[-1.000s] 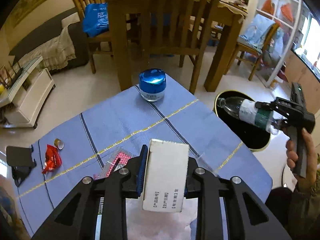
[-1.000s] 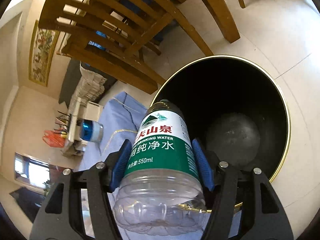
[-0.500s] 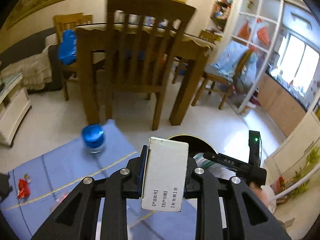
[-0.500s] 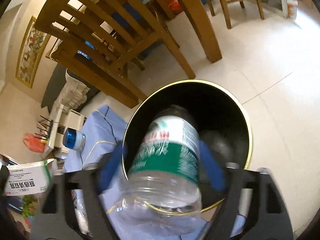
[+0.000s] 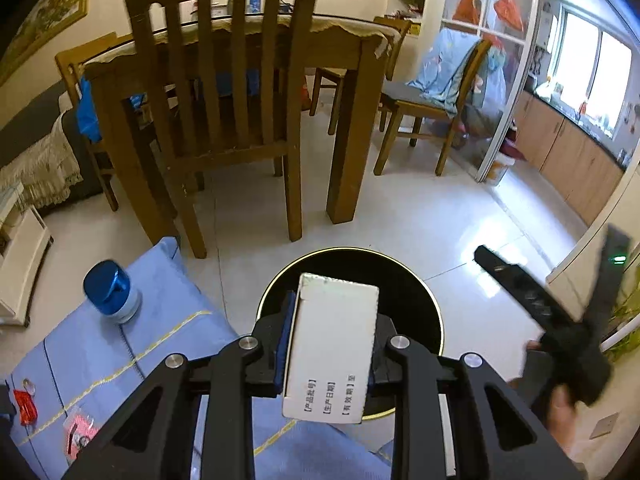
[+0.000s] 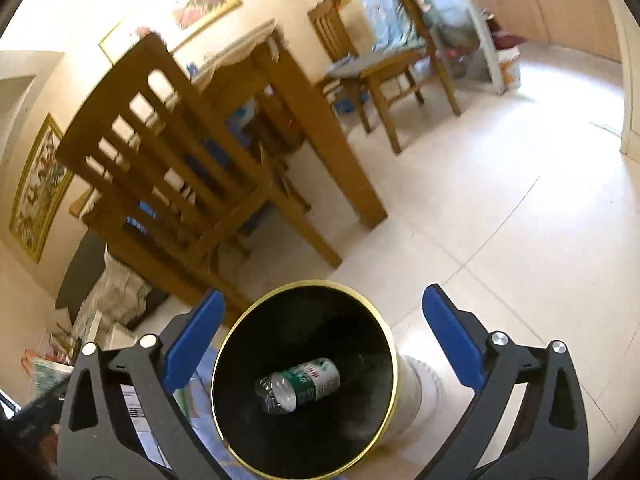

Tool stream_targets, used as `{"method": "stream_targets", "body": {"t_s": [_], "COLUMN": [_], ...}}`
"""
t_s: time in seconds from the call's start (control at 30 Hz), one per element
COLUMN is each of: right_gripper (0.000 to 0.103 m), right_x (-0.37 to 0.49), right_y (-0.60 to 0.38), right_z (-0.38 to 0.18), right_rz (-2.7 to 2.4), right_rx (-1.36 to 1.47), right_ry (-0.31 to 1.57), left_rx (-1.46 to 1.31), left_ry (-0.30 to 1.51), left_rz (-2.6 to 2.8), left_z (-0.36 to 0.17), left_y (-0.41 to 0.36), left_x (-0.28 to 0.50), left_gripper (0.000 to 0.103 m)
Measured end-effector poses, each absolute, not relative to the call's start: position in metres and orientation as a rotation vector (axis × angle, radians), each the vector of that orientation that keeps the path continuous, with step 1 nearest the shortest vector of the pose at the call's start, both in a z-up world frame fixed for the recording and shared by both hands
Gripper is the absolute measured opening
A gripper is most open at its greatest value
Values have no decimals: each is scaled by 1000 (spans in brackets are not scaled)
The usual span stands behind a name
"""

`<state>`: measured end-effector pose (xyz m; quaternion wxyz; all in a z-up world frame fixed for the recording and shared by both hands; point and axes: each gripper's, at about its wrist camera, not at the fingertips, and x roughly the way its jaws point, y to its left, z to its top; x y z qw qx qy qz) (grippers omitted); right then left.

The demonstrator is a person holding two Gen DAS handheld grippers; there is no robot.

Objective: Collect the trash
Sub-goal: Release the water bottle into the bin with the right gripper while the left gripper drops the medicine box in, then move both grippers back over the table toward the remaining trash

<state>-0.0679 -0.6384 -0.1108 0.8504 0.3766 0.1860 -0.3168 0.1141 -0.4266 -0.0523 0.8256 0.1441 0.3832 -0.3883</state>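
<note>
My left gripper (image 5: 330,354) is shut on a white cardboard box (image 5: 332,352) with printed text and holds it above the black, gold-rimmed trash bin (image 5: 416,284). My right gripper (image 6: 320,340) is open and empty above the same bin (image 6: 224,360). A clear water bottle with a green label (image 6: 298,385) lies on the bin's bottom. In the left wrist view the right gripper (image 5: 540,304) shows blurred at the right, beyond the bin. A red wrapper (image 5: 25,406) and a red-and-white packet (image 5: 80,434) lie on the blue cloth (image 5: 100,356).
A blue-lidded jar (image 5: 112,292) stands on the cloth near its far edge. A wooden chair (image 5: 228,92) and dining table (image 5: 344,92) stand just beyond the bin. White tiled floor (image 6: 500,220) spreads to the right. A low white cabinet (image 5: 20,256) is at the left.
My right gripper opened and let the bottle fall into the bin, then lifted away. My left gripper carried the box rightward from over the cloth to above the bin.
</note>
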Motion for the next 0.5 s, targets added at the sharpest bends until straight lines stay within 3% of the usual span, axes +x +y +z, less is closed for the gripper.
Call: {"method": "stream_targets", "body": {"t_s": [0.03,0.07,0.17,0.3,0.37,0.5], "right_gripper": [98,98,98,98,98,98], "right_x": [-72,-74,-79,-92,-99,-99], "right_y": [-640,-642,-651,-664,-668,-668], "right_z": [-110,-110,-115,-119,-119,-121], "right_rz": [-678,-678,-690,-726,-741,-723], "right_rx": [793,799,836,880,886,887], "right_ry": [381,376,365,329,315,322], "left_rx": [318,330,371,396,396,434], "left_ry": [816,820,834,880,874,789], "left_rz": [-826,-824,-829,-821,-794,-663], "left_z": [-56,-59,-72,-90,-93,-84], "left_y": [-435,-443,-469,-483,-475,-442], "left_x": [115,117,117,119,117,106], "left_gripper": [32,48,74,82,95,96]}}
